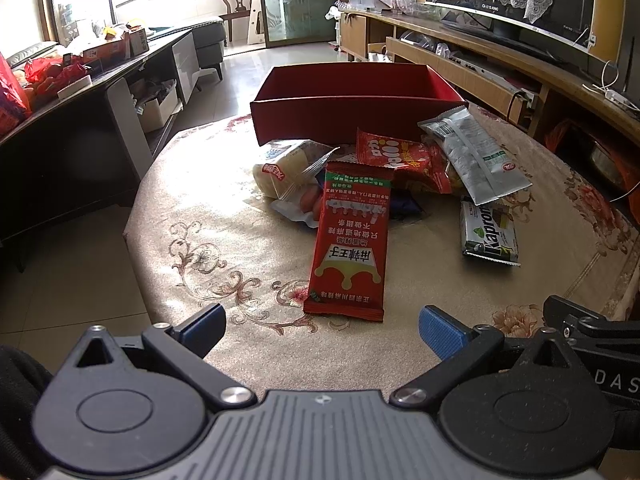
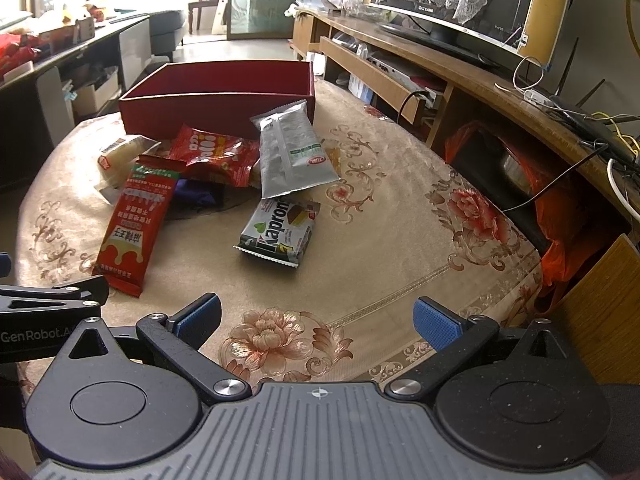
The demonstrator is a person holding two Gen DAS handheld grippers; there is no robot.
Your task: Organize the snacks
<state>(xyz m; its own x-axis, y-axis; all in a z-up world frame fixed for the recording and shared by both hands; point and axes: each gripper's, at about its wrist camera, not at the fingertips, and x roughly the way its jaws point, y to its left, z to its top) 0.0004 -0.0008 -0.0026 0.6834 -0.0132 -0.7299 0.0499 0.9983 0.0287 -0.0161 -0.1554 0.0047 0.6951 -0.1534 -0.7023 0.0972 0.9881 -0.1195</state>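
Observation:
An open red box stands at the far side of the floral tablecloth. In front of it lies a pile of snacks: a long red packet nearest me, a red bag, a silver pouch leaning on the box, a green-white Kapron wafer pack and a clear-wrapped bun. My left gripper is open just short of the red packet. My right gripper is open, nothing between its fingers.
A dark low cabinet with clutter stands left of the table. A wooden TV bench with a television, cables and an orange bag runs along the right. The other gripper's body shows at the left edge of the right wrist view.

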